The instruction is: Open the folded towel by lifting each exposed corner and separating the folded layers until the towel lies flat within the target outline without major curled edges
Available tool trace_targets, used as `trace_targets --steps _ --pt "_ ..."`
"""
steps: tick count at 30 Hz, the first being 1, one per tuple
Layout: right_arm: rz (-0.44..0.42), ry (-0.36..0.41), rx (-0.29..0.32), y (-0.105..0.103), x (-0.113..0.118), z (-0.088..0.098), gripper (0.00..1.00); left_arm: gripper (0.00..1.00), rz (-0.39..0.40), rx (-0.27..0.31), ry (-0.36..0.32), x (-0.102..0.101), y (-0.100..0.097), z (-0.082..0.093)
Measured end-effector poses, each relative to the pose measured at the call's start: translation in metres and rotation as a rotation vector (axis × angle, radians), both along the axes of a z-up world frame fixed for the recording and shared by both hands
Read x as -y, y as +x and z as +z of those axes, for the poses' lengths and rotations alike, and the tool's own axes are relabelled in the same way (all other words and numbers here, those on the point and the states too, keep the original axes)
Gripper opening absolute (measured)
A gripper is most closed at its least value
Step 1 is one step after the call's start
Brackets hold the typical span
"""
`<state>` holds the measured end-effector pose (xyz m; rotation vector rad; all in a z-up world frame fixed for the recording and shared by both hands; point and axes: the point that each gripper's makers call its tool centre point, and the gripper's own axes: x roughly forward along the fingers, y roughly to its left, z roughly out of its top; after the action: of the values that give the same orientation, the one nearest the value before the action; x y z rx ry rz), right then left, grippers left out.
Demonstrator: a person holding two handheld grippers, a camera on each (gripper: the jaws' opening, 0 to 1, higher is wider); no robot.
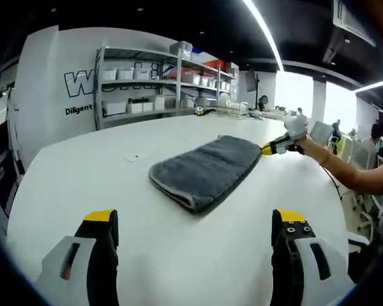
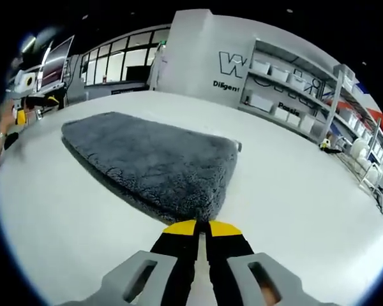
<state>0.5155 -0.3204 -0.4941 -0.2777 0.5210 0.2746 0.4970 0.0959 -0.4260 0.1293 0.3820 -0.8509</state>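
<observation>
On the wide white desk (image 1: 83,185) the folded grey towel (image 1: 207,171) lies flat near the middle, the right gripper (image 2: 202,227) pinching its near corner with jaws pressed together, while the left gripper (image 1: 195,220) hovers short of it, jaws spread.

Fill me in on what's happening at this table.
A person holding a gripper in each hand is working on a folded grey towel lying on a white table. The right gripper has its jaws together at the towel's near corner; whether fabric is pinched between them I cannot tell. From the left gripper view, that gripper sits at the towel's far end, with the person's forearm behind it. The left gripper is open and held back from the towel. The towel is still folded.
</observation>
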Motion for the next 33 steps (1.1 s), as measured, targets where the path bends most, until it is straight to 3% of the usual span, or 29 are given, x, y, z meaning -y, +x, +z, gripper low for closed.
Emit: trace_targets --steps 2,5,9,14,18,20,23,28,33 --pt "-0.008 0.013 0.001 -0.001 0.000 0.002 0.06 0.99 -0.001 0.000 -0.002 0.004 -0.003 -0.001" --pt "-0.006 0.099 0.028 -0.001 -0.008 0.015 0.24 0.99 -0.002 0.002 -0.006 0.008 -0.007 -0.001" --pt "0.004 0.019 0.036 -0.006 -0.007 0.024 0.26 0.99 -0.006 0.001 -0.011 0.012 -0.009 -0.002" --pt "0.062 0.025 0.062 -0.010 -0.028 0.039 0.51 0.99 0.002 -0.005 -0.016 0.012 -0.010 -0.002" --pt "0.093 -0.056 0.068 -0.012 -0.037 0.041 0.60 0.99 -0.001 -0.006 -0.018 0.013 -0.011 -0.003" --pt "0.103 -0.061 0.068 -0.012 -0.041 0.043 0.72 0.99 -0.005 -0.010 -0.017 0.014 -0.013 -0.004" --pt "0.117 -0.052 0.056 -0.011 -0.051 0.041 0.99 0.99 -0.008 -0.010 -0.016 0.014 -0.013 -0.004" --pt "0.146 -0.074 0.017 -0.012 -0.062 0.036 0.99 0.99 -0.010 -0.006 -0.022 0.014 -0.014 -0.003" --pt "0.180 -0.094 0.017 -0.013 -0.078 0.038 0.99 0.99 -0.013 -0.003 -0.024 0.013 -0.014 -0.002"
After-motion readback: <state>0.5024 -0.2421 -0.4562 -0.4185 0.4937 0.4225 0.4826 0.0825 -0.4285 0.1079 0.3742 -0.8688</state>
